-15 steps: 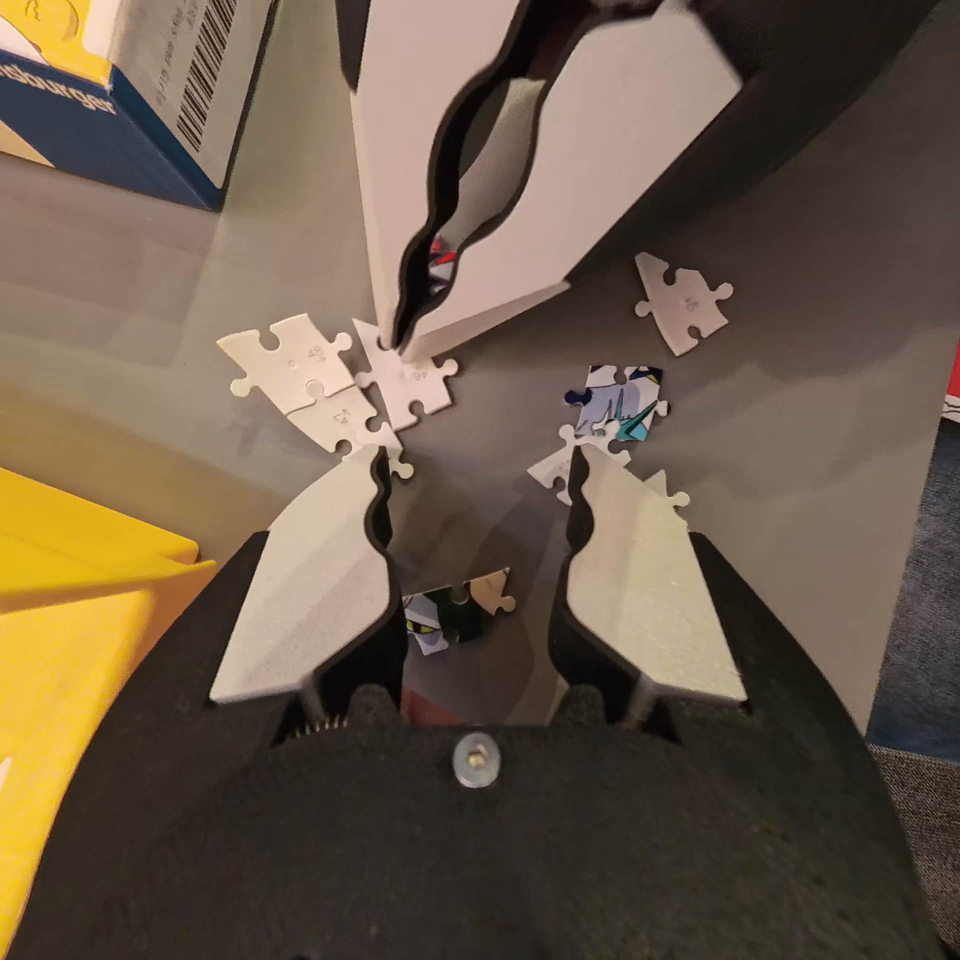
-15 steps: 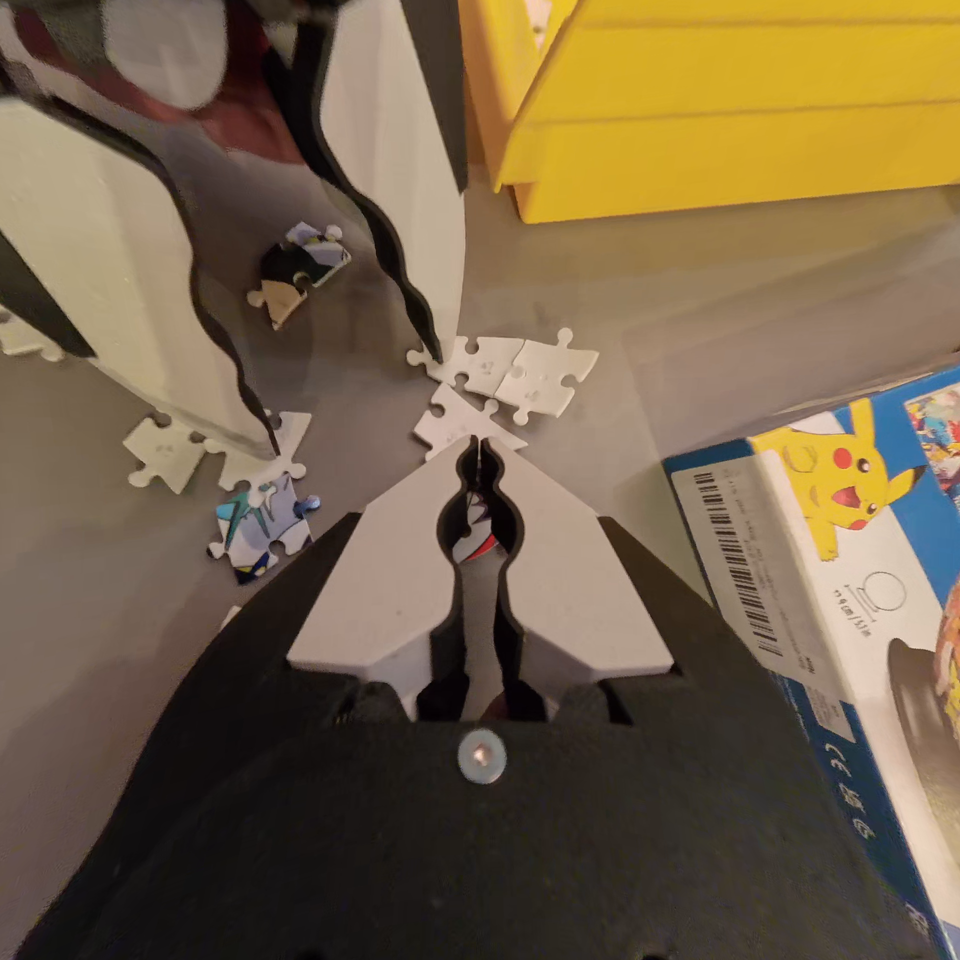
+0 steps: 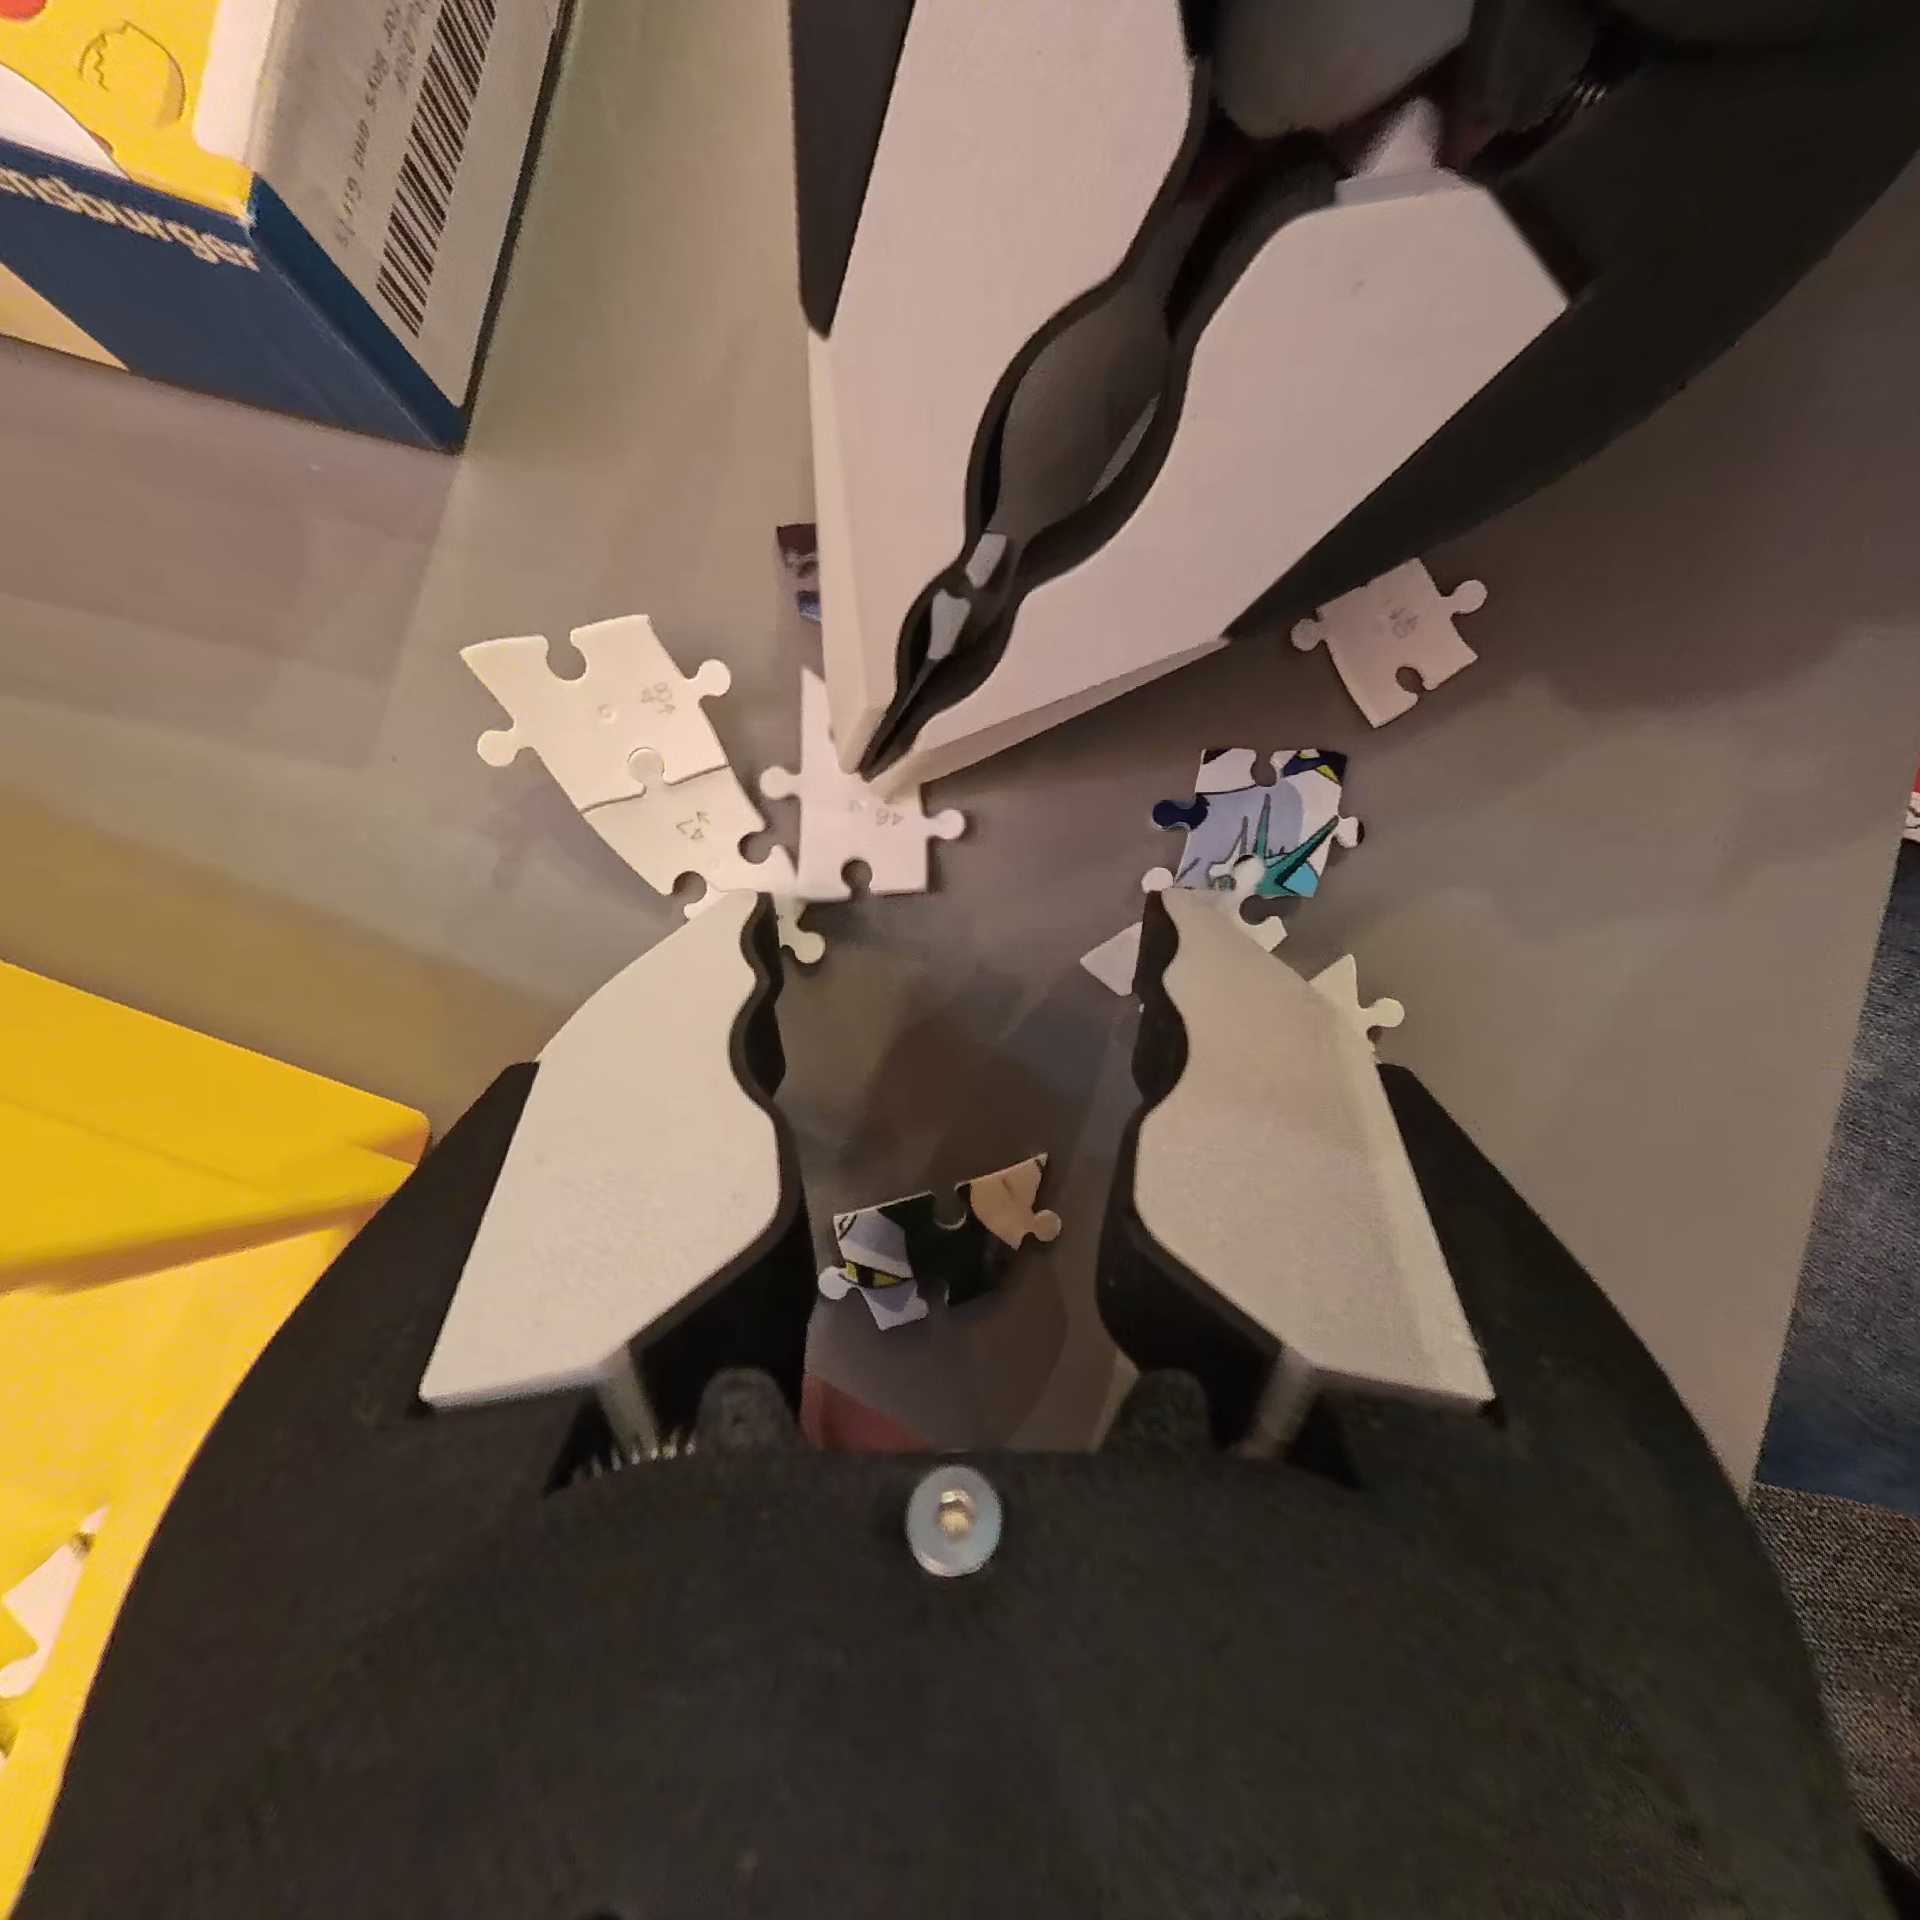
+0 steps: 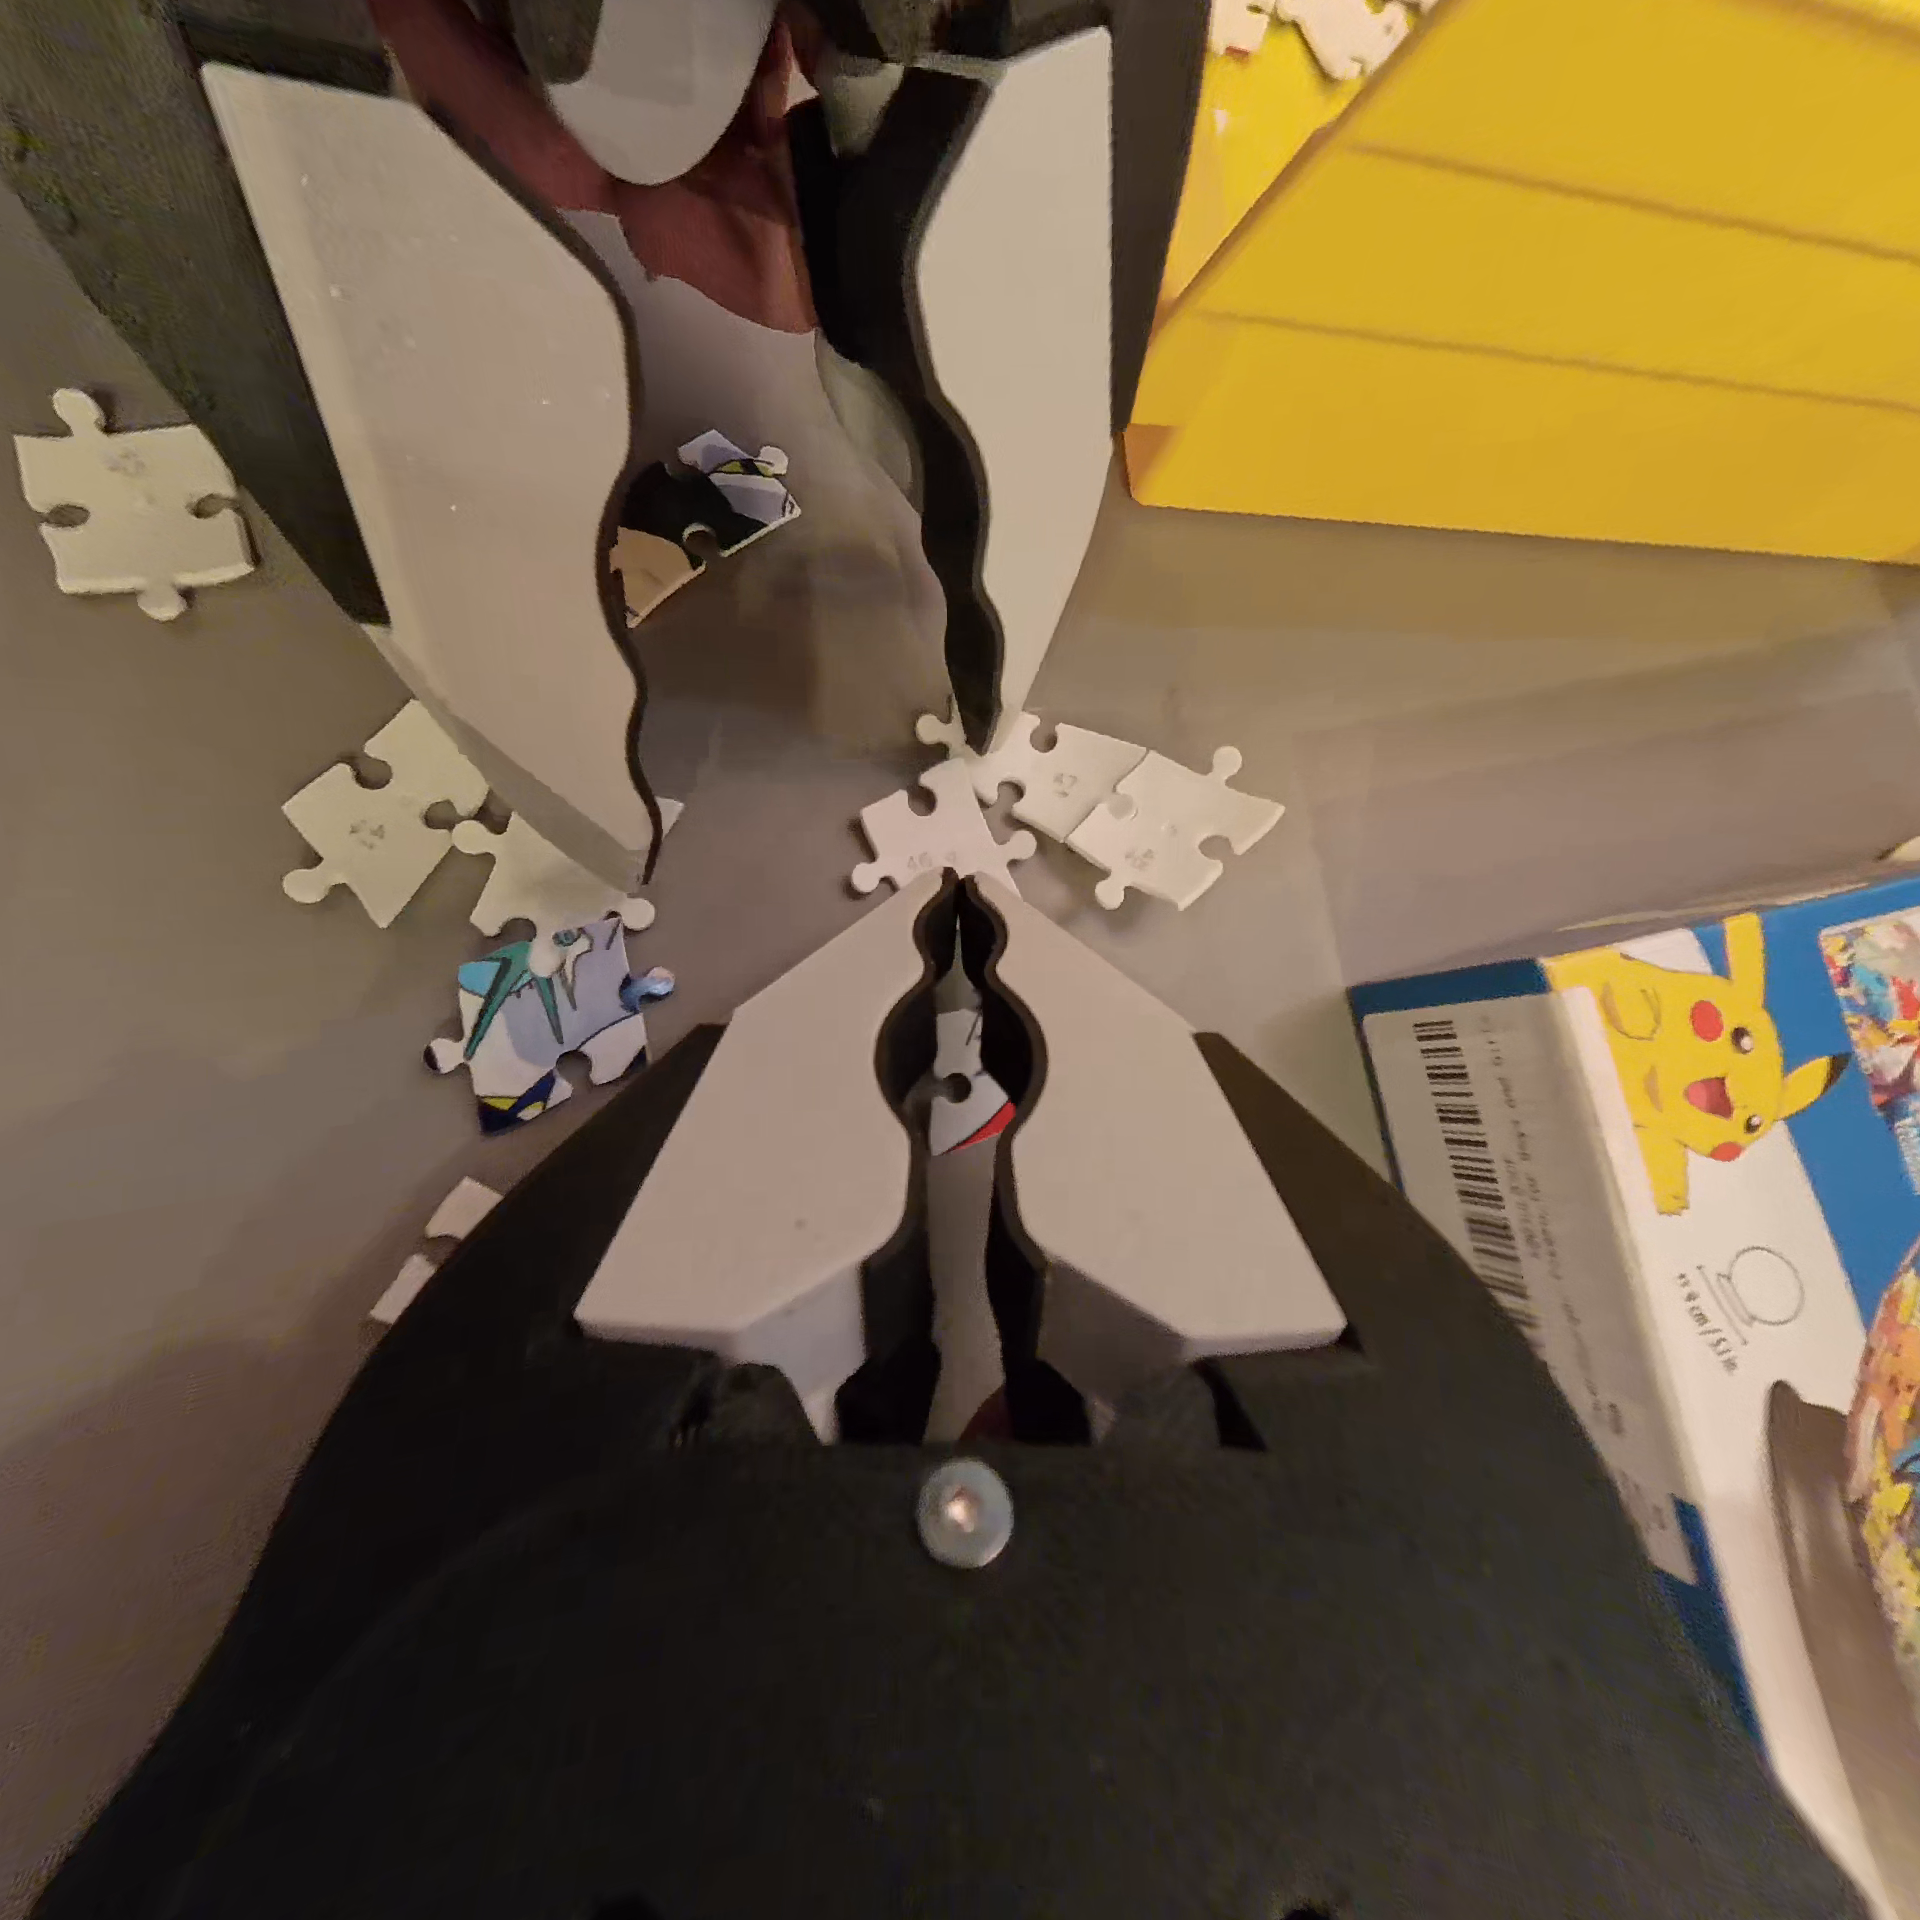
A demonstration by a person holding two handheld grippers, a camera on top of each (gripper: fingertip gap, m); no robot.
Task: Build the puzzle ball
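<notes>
- Grey matte table carries scattered curved cardboard puzzle pieces, a yellow box and a blue picture carton;
- right tongs, closed, press a white face-down piece beside two joined white pieces;
- left tongs spread open, empty;
- ball barely begun; most pieces loose.

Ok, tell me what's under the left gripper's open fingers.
Between the left gripper's open fingers a joined pair of printed puzzle pieces lies on the grey table. White pieces poke from under one finger, mostly covered.
</notes>
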